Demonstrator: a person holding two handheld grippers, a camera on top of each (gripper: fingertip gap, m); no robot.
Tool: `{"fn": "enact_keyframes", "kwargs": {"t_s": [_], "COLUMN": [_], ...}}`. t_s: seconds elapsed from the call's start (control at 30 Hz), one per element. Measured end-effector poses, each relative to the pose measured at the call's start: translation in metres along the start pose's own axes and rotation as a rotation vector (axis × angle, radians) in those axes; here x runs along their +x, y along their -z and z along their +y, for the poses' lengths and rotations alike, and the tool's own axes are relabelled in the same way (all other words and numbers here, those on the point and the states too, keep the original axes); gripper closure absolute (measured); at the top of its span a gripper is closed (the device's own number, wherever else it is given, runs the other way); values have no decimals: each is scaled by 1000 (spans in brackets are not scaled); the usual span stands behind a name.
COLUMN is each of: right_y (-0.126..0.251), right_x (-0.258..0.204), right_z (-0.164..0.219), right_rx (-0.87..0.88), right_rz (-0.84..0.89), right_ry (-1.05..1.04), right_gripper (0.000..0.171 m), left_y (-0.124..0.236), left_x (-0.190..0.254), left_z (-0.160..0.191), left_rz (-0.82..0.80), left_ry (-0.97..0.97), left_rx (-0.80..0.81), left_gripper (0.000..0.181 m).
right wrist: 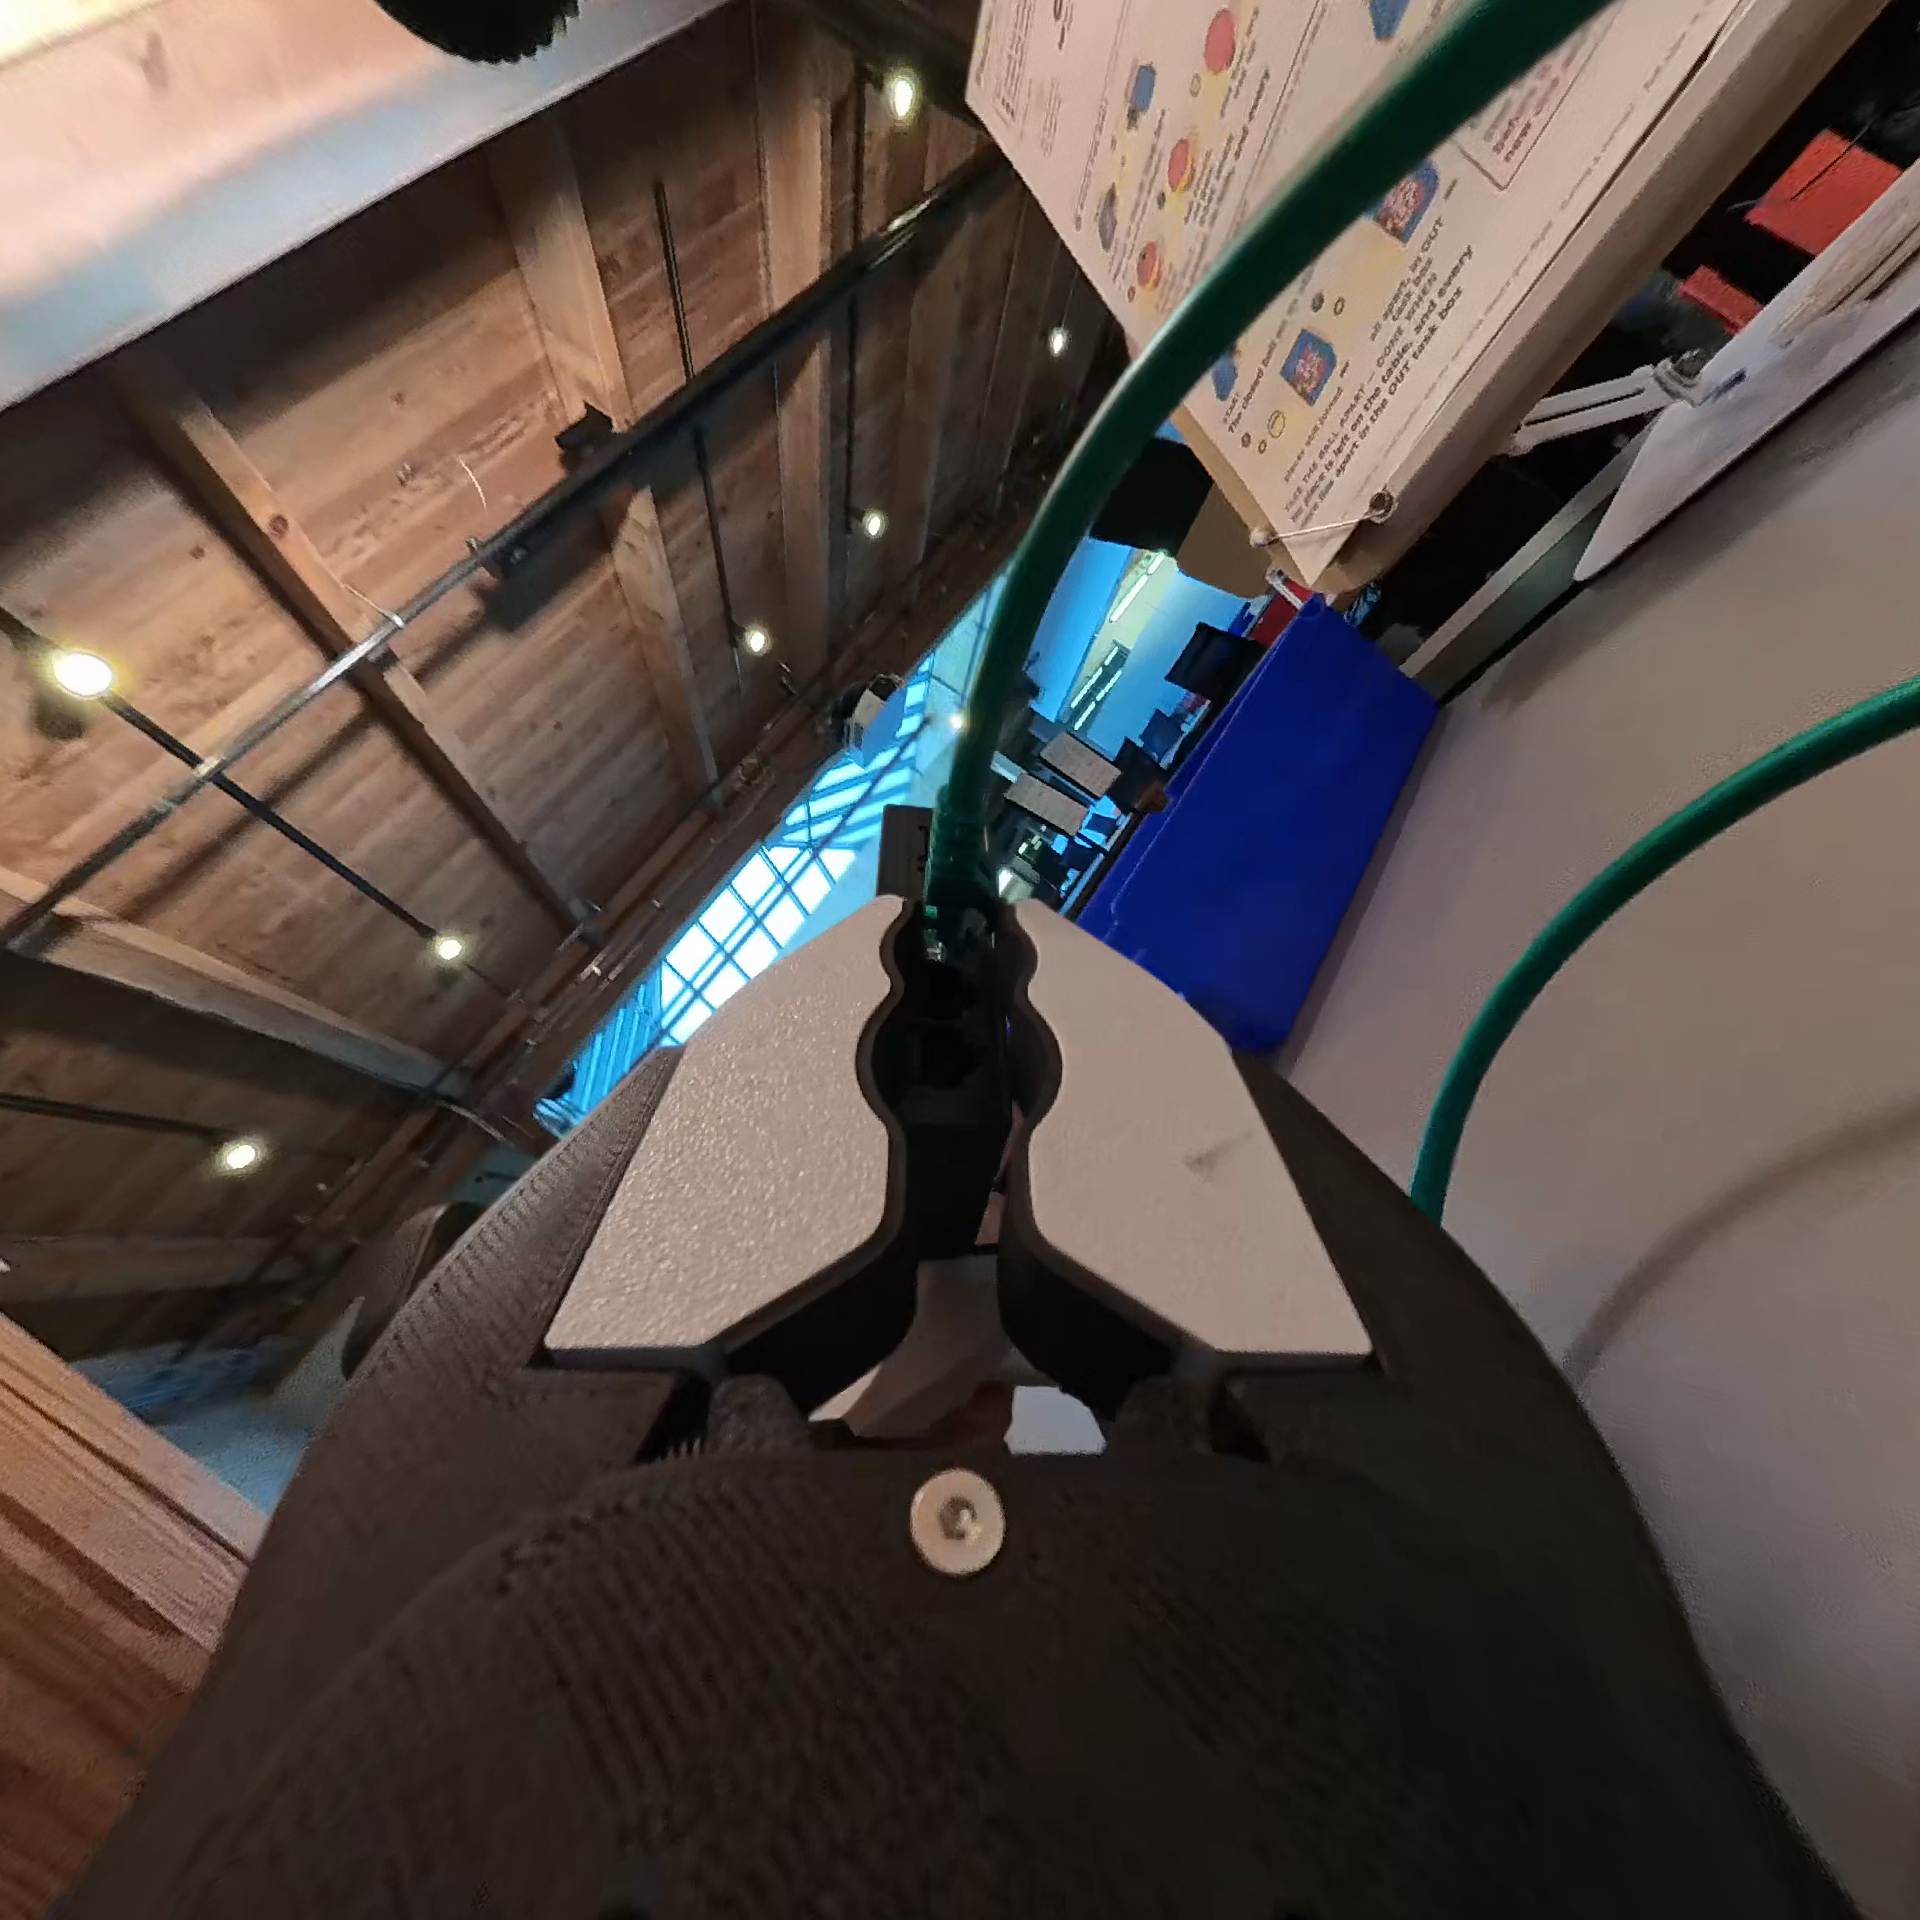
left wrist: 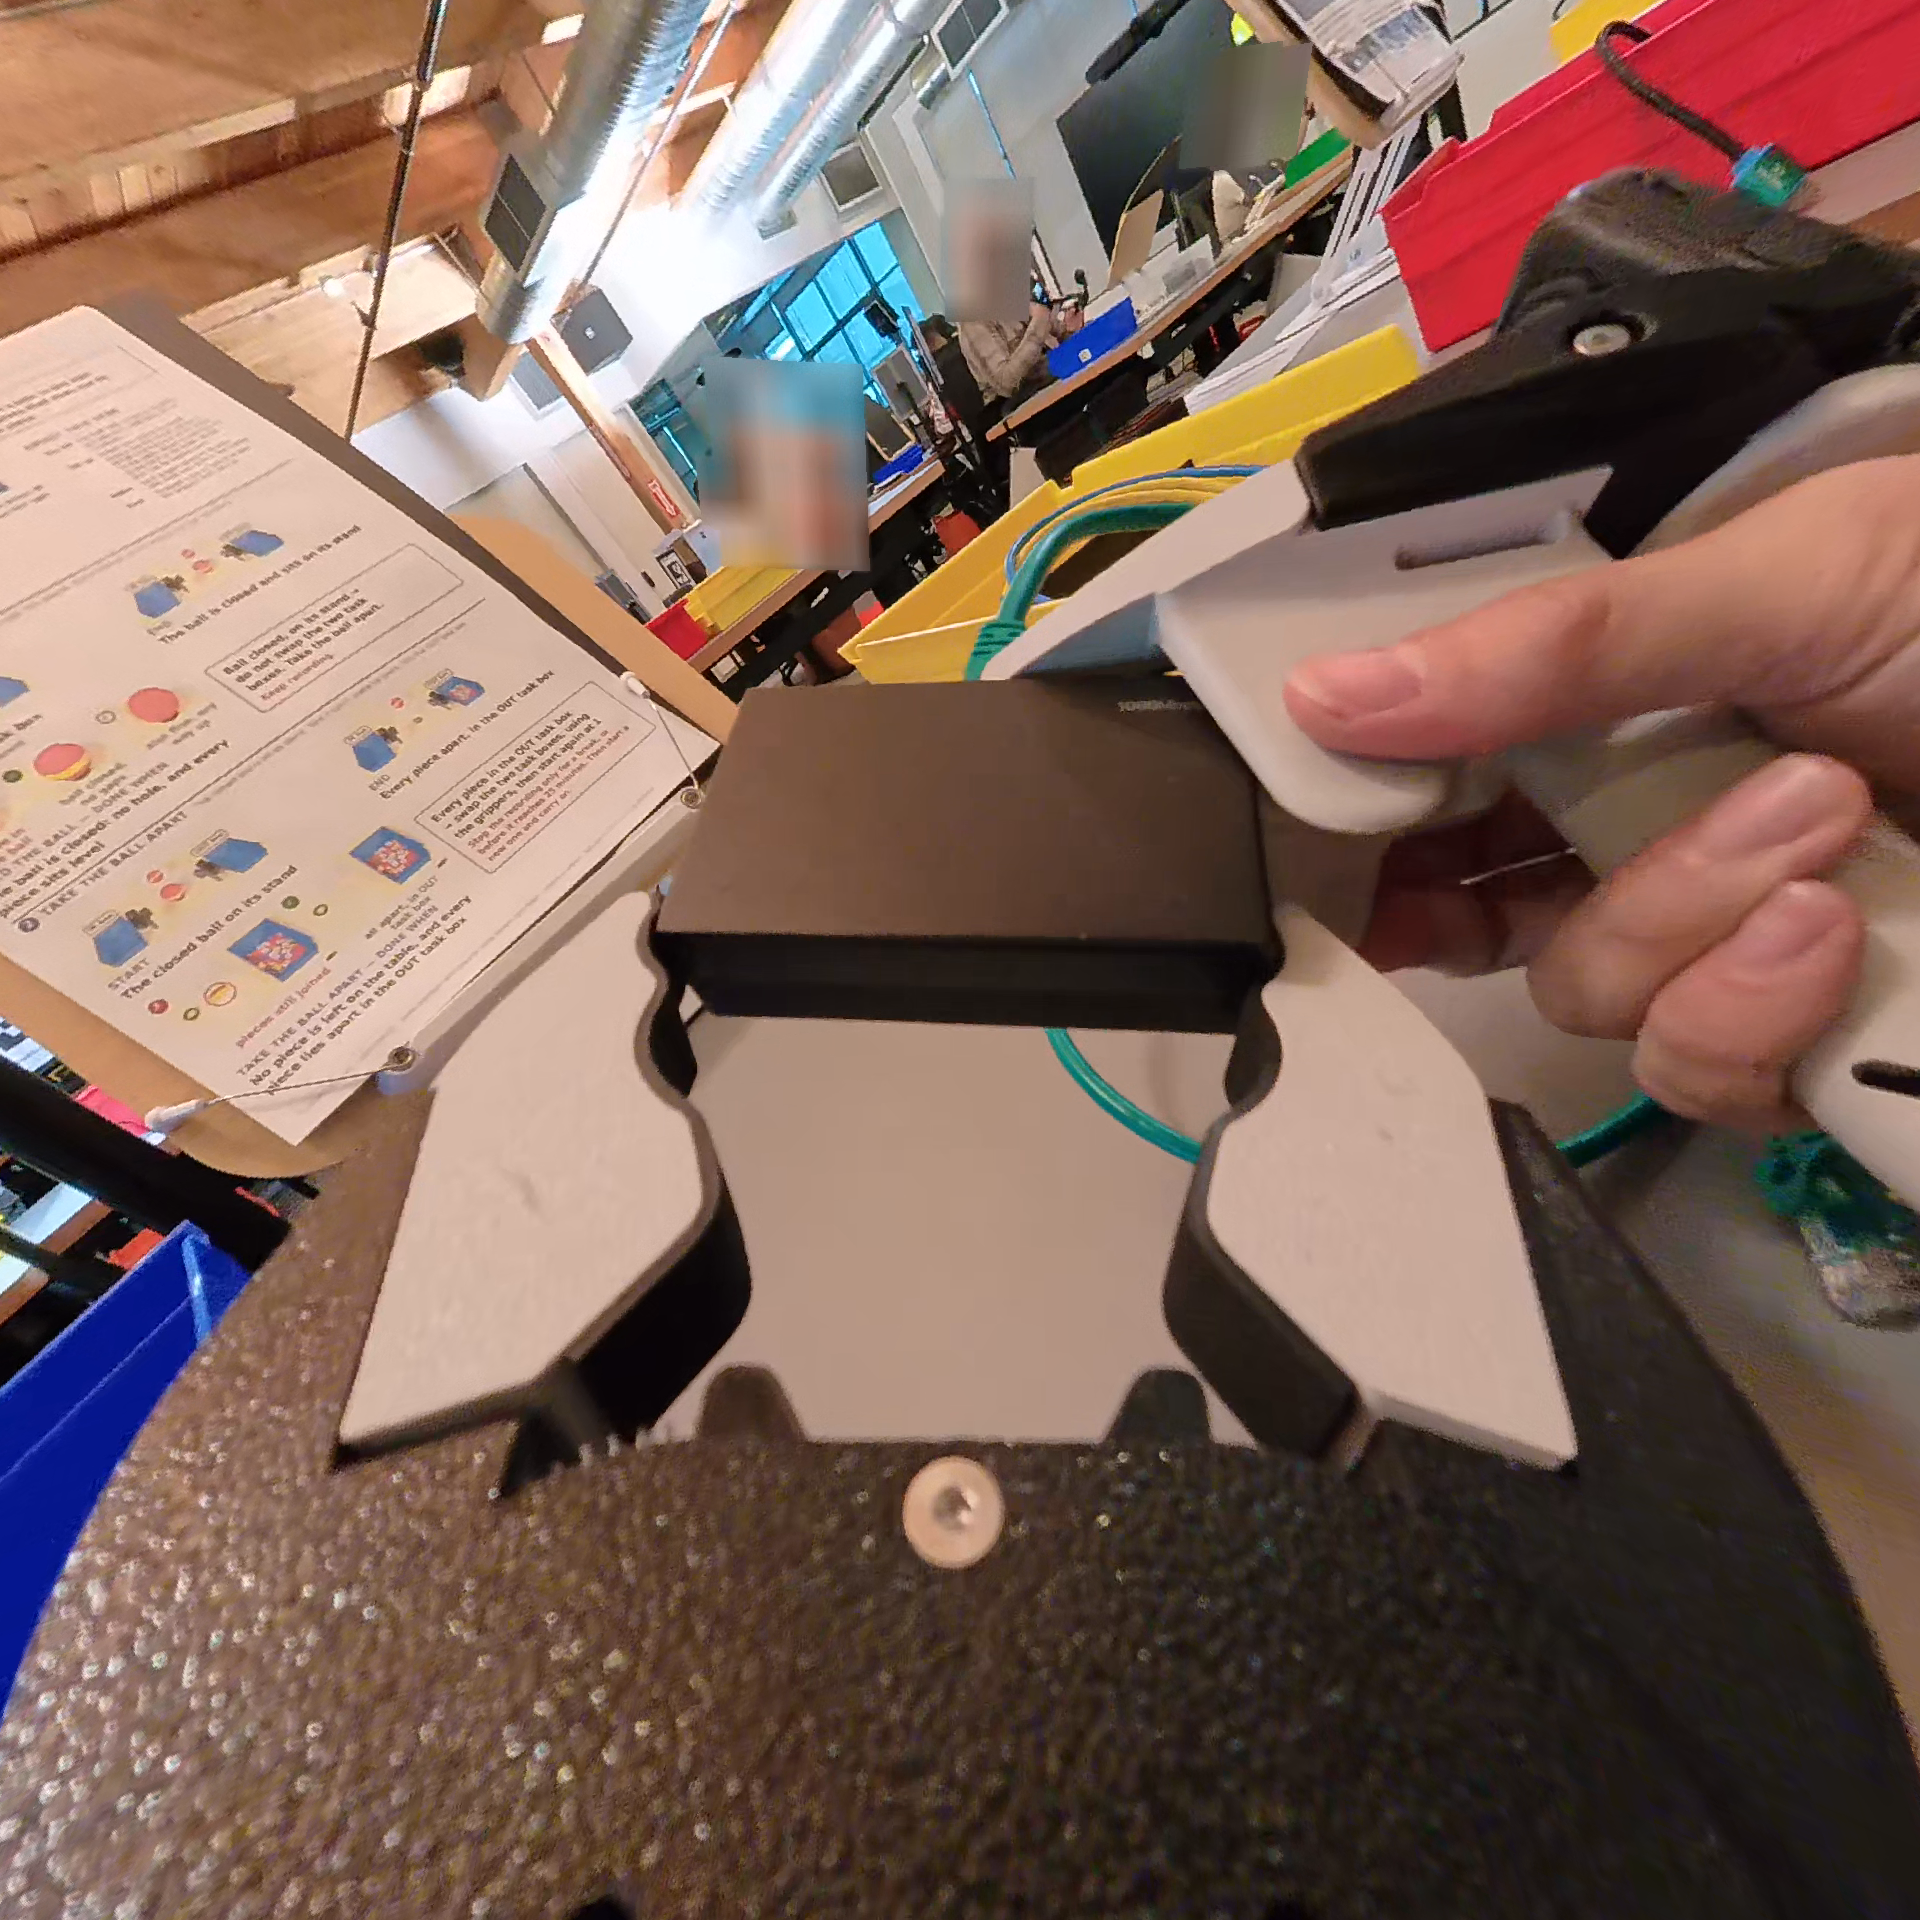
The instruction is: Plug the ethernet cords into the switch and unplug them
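Alignment decides it: left gripper [left wrist: 961,997] clamps the switch [left wrist: 966,831] steady while right gripper [right wrist: 956,935], clenched on the green cord's plug [right wrist: 951,883], stays square to the port.

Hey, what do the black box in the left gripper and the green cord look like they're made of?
Black box: likely painted metal or hard plastic, with a matte, even, slightly grainy face and crisp folded edges. Green cord: a smooth rubbery plastic jacket with a faint sheen that bends in a soft curve.

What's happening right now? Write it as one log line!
left claw: shut on black switch | right claw: shut on green cord plug | cord at switch's far side | plugged in: cannot tell
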State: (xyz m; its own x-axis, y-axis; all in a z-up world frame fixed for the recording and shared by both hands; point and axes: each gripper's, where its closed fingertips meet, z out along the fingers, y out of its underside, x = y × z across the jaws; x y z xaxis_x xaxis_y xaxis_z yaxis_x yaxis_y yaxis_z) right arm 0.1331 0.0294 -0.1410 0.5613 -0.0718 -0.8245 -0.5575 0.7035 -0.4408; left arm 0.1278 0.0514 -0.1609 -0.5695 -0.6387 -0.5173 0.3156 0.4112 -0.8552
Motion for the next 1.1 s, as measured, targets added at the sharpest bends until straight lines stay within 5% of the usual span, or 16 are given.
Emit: {"fn": "enact_keyframes", "kwargs": {"t_s": [0.53, 0.9, 1.1], "right_y": [3, -2, -2], "right_x": [6, -7, -9], "right_z": [-6, -6, -7], "right_rx": [12, -93, -89], "right_rz": [-4, -36, -64], "right_ry": [-42, 211, 175], "right_gripper": [158, 157, 158], "left_y": [-7, -5, -5], "left_x": [4, -4, -4], "left_z": [0, 1, 0], "left_rz": [-50, -84, -88], "left_ry": [29, -40, -15], "left_rx": [-22, -30, -21], "left_gripper": [80, 80, 81]}}
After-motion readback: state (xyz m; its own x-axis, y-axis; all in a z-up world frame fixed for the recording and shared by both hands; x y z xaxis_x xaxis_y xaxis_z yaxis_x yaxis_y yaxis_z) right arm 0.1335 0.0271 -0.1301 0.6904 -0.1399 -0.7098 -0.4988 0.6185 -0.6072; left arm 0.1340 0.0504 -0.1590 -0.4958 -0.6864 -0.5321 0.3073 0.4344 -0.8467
